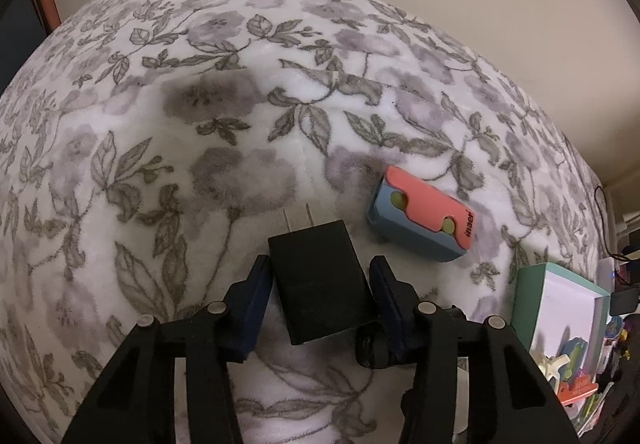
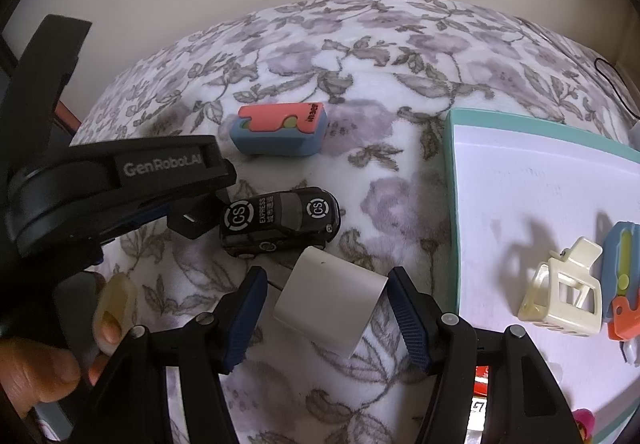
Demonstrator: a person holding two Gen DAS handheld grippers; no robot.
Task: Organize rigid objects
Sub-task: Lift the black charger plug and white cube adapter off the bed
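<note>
Here my left claw [image 1: 318, 286] straddled the black plug adapter [image 1: 320, 280], half-closed, grip unconfirmed; squeeze squarely. Right claw [image 2: 326, 304] held a grey card [image 2: 330, 302].

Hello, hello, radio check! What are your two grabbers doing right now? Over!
Left gripper jaws around black charger plug, grip unconfirmed. Right gripper jaws around silver card, grip unconfirmed. Toy car close beside charger.
</note>
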